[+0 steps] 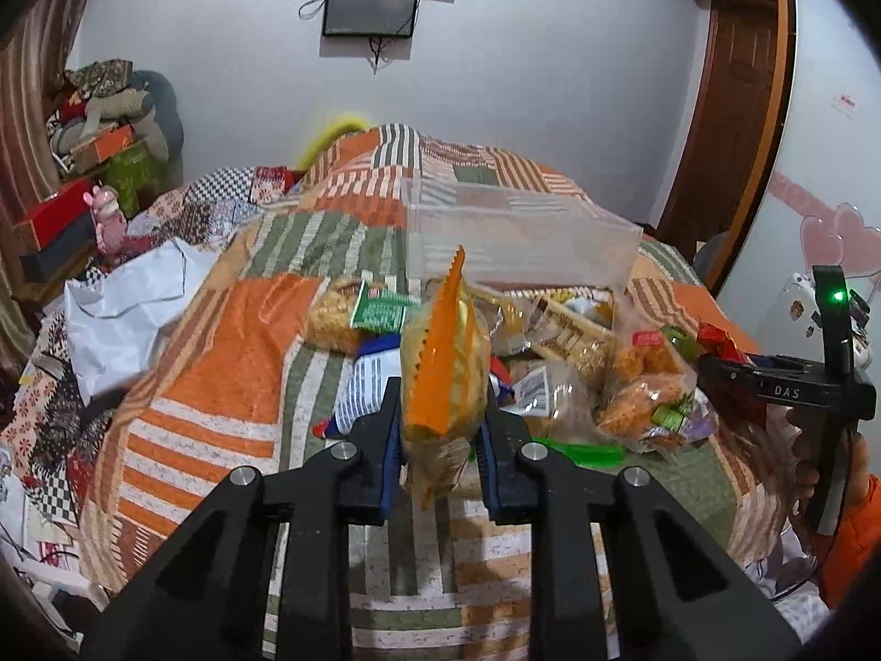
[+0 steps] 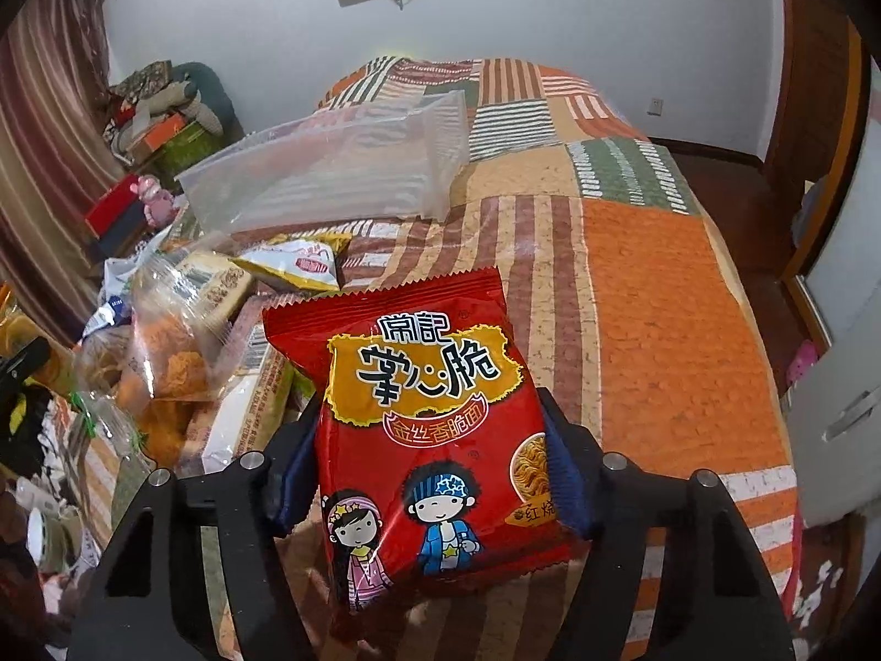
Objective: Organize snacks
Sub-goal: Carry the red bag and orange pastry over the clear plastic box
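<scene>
The orange-edged snack bag (image 1: 443, 380) stands upright, pinched tight in the left gripper (image 1: 440, 429). The red noodle-snack packet (image 2: 424, 424) sits squeezed between the right gripper's (image 2: 427, 473) pads. The clear plastic bin (image 1: 517, 237) waits on the quilt (image 1: 231, 330) at twelve o'clock from the left bag, and nearer to it. The snack pile (image 1: 550, 352) lies between.

The left gripper (image 1: 440, 418) points downward and away, its jaws drawn close together with the blue pads (image 1: 389, 457) pressing both sides of a narrow orange-edged snack bag (image 1: 443, 380). The right gripper (image 2: 435, 473) also tilts down, jaws about half apart, pads clamped against the edges of a red noodle packet (image 2: 429, 429). In the left view, a hand (image 1: 815, 462) grasps the right gripper's handle at far right.
</scene>
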